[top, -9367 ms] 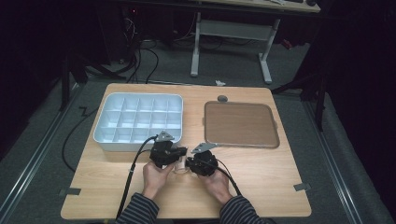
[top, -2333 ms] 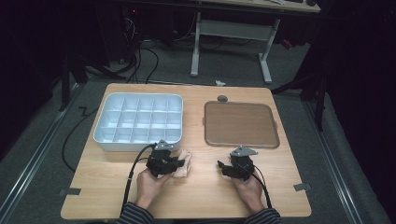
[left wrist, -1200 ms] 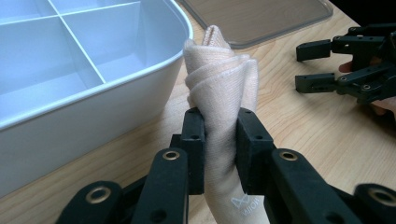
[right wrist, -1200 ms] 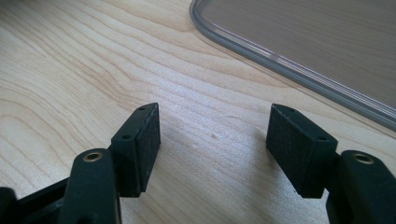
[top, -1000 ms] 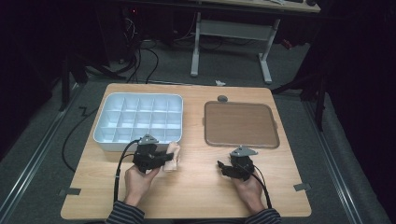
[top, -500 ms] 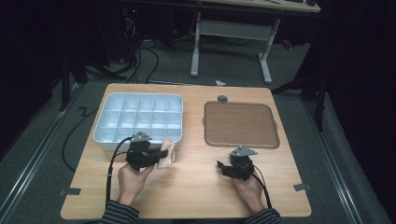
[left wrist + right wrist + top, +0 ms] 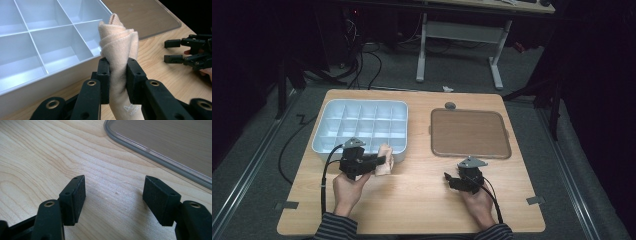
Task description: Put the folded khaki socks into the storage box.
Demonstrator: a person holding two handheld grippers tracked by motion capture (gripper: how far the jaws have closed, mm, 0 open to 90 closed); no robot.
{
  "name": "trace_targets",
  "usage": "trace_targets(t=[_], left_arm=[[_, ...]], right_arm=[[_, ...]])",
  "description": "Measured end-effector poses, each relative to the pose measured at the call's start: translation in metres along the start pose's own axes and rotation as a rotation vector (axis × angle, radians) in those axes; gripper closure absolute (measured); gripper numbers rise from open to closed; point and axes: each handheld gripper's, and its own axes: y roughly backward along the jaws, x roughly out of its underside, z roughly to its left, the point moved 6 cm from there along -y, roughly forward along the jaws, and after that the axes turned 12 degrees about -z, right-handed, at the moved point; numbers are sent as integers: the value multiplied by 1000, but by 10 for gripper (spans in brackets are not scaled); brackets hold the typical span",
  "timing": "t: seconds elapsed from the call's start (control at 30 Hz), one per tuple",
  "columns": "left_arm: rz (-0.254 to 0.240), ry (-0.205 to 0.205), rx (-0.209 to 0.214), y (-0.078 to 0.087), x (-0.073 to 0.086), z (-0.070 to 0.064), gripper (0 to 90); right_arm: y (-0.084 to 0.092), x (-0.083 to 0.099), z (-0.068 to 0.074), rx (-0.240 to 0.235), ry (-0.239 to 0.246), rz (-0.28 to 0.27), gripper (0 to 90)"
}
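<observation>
A rolled beige cloth (image 7: pixel 385 167) (image 7: pixel 120 42) stands between the jaws of my left gripper (image 7: pixel 381 162) (image 7: pixel 118 75), which is shut on its middle. The roll hangs just off the front right corner of the white compartment tray (image 7: pixel 319 146) (image 7: pixel 37 85), its top level with the tray's rim. My right gripper (image 7: pixel 450 180) (image 7: pixel 115 195) rests low over the wooden table, open, with bare wood between its pads. From the left gripper view it lies farther off to the right, right gripper (image 7: pixel 172 51).
A flat brown lid with a clear rim (image 7: pixel 469 132) (image 7: pixel 175 145) lies right of the compartment tray, just beyond my right gripper. A small round grey knob (image 7: pixel 450 105) sits behind it. The tray's compartments hold nothing.
My left gripper has carried the cloth roll leftward and a little up, closer to the tray's front right corner. The right gripper has stayed put.
</observation>
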Motion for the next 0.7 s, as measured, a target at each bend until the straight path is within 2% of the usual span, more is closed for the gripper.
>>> trace_targets(t=[0.13,0.43,0.7], left_arm=[[0,15,16,4,-3,3,756],[-12,-6,-14,15,-14,12,756],[-11,-4,-39,20,-18,21,755]], right_arm=[[0,0,0,-1,0,0,349],[0,0,0,0,0,-1,348],[0,0,0,1,-1,0,349]])
